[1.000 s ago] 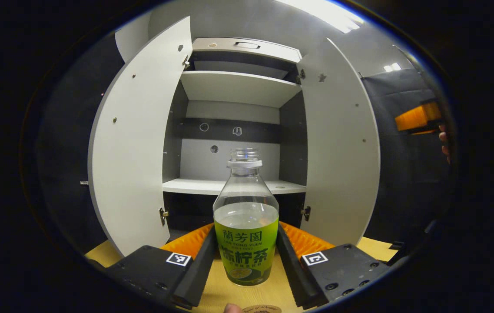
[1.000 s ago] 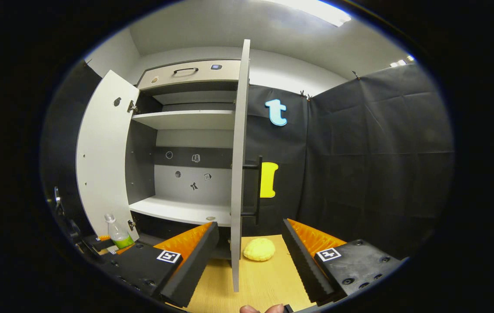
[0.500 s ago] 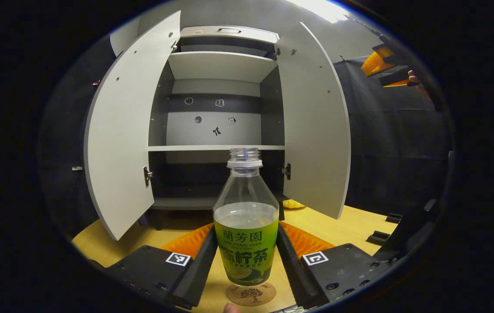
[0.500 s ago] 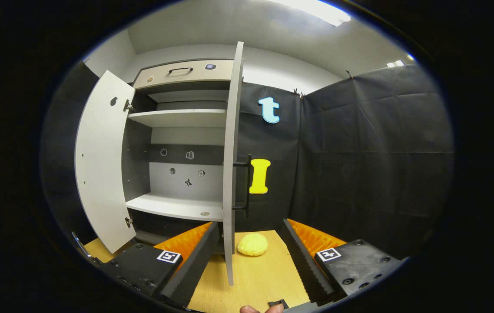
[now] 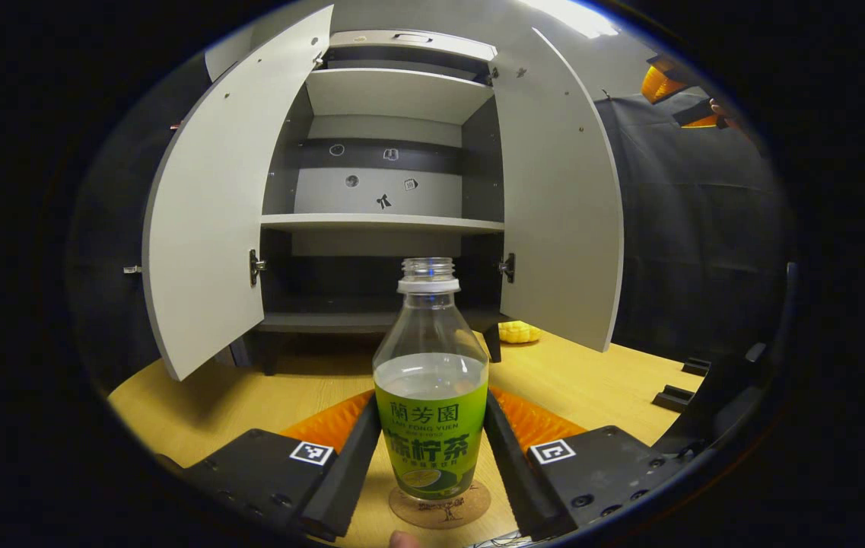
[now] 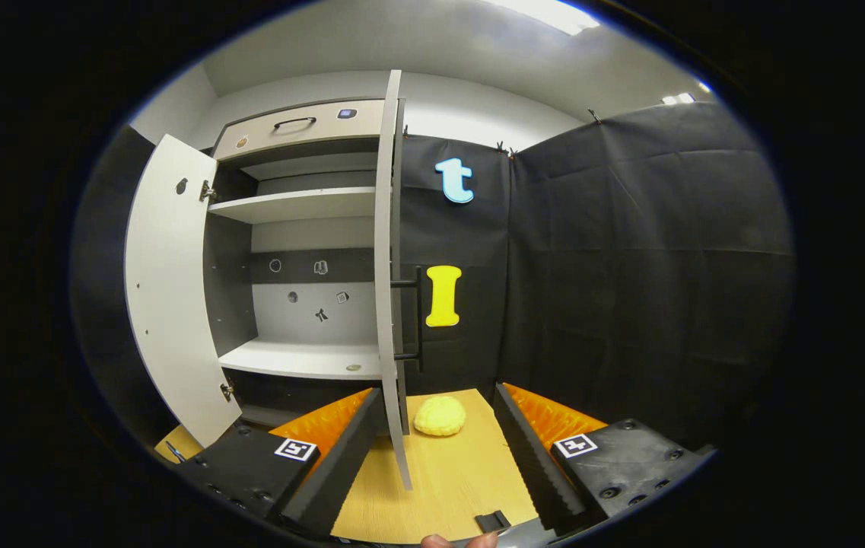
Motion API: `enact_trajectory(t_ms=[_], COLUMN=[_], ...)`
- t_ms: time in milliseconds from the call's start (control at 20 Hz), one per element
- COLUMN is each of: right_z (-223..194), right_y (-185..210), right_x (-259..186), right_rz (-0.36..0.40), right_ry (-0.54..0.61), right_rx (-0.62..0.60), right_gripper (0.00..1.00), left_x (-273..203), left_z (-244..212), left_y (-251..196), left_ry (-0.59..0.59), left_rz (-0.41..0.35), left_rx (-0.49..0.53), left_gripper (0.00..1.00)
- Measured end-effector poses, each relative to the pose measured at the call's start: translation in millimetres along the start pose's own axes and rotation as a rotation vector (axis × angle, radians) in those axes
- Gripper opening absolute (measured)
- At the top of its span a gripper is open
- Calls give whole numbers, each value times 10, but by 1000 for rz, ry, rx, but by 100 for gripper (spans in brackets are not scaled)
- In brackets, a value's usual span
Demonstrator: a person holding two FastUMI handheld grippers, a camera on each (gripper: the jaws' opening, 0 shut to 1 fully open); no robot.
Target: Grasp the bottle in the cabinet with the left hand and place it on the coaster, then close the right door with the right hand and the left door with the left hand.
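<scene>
In the left gripper view, the clear plastic bottle with a green label [image 5: 430, 396] stands upright between the two fingers of the left gripper [image 5: 430, 457], which press on its label from both sides. Its base sits over the round cork coaster with a tree print [image 5: 440, 505] on the pale wooden tabletop [image 5: 584, 380]; whether it rests on the coaster cannot be told. The bottle has no cap and is partly filled with clear liquid.

Behind it the grey two-door cabinet [image 5: 394, 99] stands with the left door [image 5: 211, 205] and right door [image 5: 561, 198] swung wide, its shelves bare.

In the right gripper view, the right gripper [image 6: 436, 457] is spread apart, the right door's edge showing between its fingers, contact unclear. A yellow lumpy object [image 6: 440, 415] lies beyond.
</scene>
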State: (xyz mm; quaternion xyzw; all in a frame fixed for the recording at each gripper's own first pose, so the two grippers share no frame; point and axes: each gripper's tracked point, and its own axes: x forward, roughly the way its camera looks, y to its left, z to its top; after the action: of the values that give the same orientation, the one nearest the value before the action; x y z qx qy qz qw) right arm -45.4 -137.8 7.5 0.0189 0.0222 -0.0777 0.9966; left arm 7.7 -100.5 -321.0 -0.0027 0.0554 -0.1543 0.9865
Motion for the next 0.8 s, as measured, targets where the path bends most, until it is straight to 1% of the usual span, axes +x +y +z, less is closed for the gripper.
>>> enact_trajectory(t_ms=[250, 450, 650, 750, 800], right_z=[-27, -63, -65, -95, -106], right_y=[24, 53, 71, 84, 87], right_x=[-15, -7, 25, 33, 37], right_rz=[-13, -12, -12, -8, -6], right_ry=[19, 30, 33, 38, 41], right_rx=[-9, -8, -9, -12, -12], right_gripper=[97, 97, 97, 97, 97], left_x=[10, -12, -15, 1, -13], left_z=[-151, -222, -241, -318, -337], left_y=[31, -9, -57, -60, -67], left_ry=[11, 14, 28, 61, 74], left_rz=[12, 0, -2, 0, 0], left_rx=[-17, -17, -15, -15, -18], left_gripper=[79, 79, 81, 81, 84])
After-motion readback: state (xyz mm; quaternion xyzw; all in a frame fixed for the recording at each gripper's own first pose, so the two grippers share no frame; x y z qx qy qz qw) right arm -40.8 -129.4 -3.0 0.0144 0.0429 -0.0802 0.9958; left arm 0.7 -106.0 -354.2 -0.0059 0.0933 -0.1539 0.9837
